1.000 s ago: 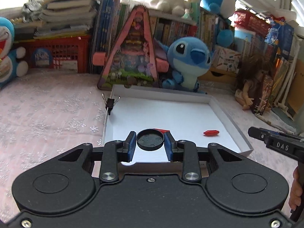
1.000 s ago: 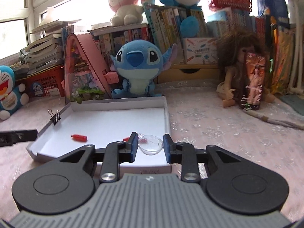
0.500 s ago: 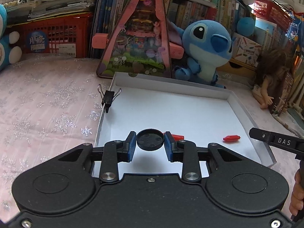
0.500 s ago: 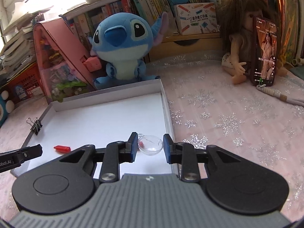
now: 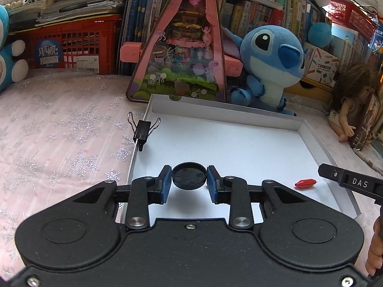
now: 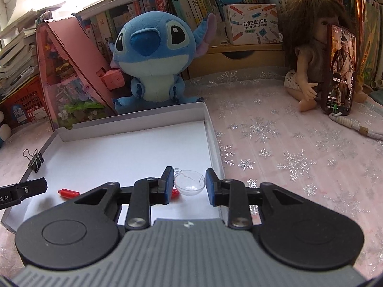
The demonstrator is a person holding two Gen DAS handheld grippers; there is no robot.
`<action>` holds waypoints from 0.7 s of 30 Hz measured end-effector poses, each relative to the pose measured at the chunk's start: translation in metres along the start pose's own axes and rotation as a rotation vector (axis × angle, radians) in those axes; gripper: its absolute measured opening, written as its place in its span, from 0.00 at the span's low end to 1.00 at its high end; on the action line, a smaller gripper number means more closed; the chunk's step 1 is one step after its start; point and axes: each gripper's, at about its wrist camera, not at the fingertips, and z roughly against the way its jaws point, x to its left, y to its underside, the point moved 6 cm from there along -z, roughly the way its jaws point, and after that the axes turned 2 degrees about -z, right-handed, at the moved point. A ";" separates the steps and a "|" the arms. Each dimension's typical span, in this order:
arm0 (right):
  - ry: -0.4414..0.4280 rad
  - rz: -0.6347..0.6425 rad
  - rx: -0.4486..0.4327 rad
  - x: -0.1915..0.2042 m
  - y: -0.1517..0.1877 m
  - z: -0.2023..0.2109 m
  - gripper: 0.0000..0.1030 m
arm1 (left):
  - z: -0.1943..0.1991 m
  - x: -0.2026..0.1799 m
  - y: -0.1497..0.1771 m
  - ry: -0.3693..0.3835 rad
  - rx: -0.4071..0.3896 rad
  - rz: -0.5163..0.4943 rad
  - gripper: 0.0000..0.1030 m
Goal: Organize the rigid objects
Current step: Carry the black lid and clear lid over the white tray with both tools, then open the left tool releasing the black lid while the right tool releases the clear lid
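Pinching rim to rim, your left gripper [image 5: 189,180] grasps the stiff, light black cap [image 5: 189,175]. Your right gripper [image 6: 189,183] clasps the clear dome [image 6: 189,181] (slippery, brittle plastic), so squeeze gently over the white tray [image 6: 134,122]

Black tongs [image 5: 189,181], blue pads [image 5: 165,184], silver screws.

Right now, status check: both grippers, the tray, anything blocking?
Left gripper shut on black disc. Right gripper shut on clear cup. Both over white tray; red capsule inside, binder clip on rim. Nothing blocking.
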 end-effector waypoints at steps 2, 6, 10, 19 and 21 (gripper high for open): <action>0.001 -0.002 0.002 0.000 0.000 -0.001 0.33 | -0.003 0.000 0.001 -0.004 0.003 -0.001 0.29; -0.002 0.004 0.001 0.001 0.001 -0.004 0.33 | -0.008 0.000 0.004 -0.015 0.010 -0.008 0.29; 0.002 0.012 0.005 0.002 0.002 -0.006 0.33 | -0.012 0.000 0.005 -0.016 0.016 -0.005 0.29; 0.014 0.036 -0.001 0.005 0.004 -0.009 0.36 | -0.014 -0.003 0.007 -0.038 0.001 -0.038 0.29; 0.015 0.036 0.001 0.005 0.004 -0.010 0.36 | -0.014 -0.003 0.008 -0.045 -0.003 -0.046 0.29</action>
